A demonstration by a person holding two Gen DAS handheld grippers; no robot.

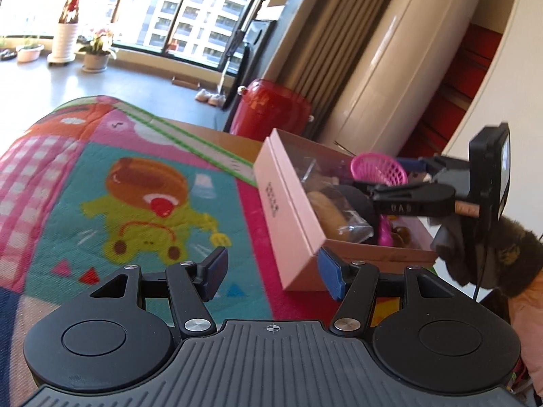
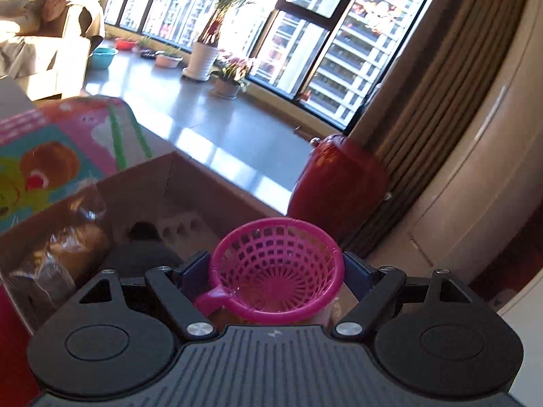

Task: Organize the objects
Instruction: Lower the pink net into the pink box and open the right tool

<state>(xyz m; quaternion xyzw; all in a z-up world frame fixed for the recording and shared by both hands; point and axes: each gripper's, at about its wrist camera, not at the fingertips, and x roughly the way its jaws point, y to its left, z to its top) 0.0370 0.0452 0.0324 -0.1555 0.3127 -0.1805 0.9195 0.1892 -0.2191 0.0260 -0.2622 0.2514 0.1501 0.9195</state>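
A pink cardboard box (image 1: 288, 203) sits on a colourful cartoon mat (image 1: 135, 183) and holds wrapped bread (image 1: 334, 210) and other small items. My left gripper (image 1: 271, 271) is open and empty, its right finger by the box's near corner. My right gripper (image 2: 276, 271) is shut on a pink plastic strainer basket (image 2: 275, 271) and holds it over the box (image 2: 142, 186). In the left wrist view the right gripper (image 1: 390, 183) reaches over the box with the basket (image 1: 378, 168).
A red suitcase (image 1: 271, 108) stands behind the table beside brown curtains (image 1: 325, 51). Potted plants (image 2: 230, 74) line the window sill. A sofa (image 2: 40, 44) stands at the far left. The person's sleeve (image 1: 516, 271) is at the right edge.
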